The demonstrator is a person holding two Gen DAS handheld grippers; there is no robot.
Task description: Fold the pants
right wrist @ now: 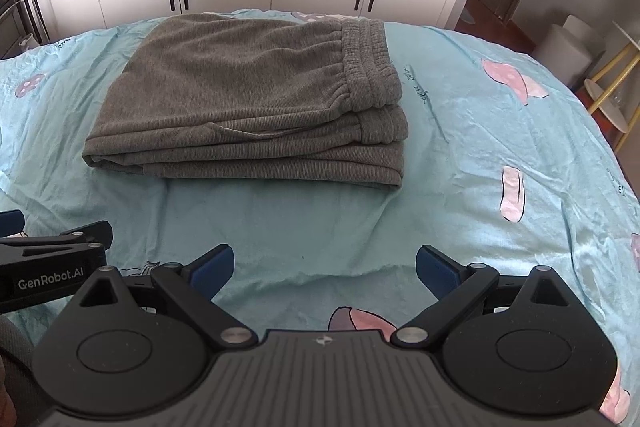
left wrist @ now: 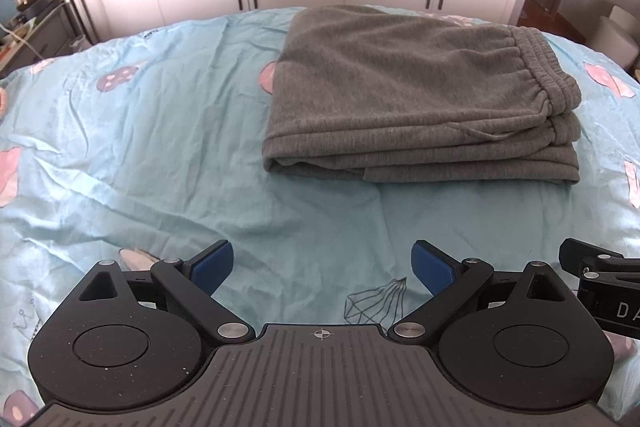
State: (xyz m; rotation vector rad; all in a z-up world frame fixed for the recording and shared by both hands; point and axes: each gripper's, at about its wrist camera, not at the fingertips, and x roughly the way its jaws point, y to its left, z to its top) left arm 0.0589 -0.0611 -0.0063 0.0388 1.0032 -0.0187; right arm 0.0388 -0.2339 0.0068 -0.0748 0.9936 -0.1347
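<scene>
Only right view: stool (right wrist: 612,95); pants (right wrist: 248,99) folded.

A bed (left wrist: 160,155) in a wrinkled light-blue patterned sheet bears folded grey pants (left wrist: 404,99).

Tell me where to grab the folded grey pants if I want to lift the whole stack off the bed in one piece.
Probably best to take the folded grey pants at the near edge, where the layers lie stacked and face both open hand-held grippers. Come in low from the front, one finger sliding between the stack and the blue bedsheet. The left hand-held gripper suits the rounded fold corner, the right hand-held gripper the waistband end.
</scene>
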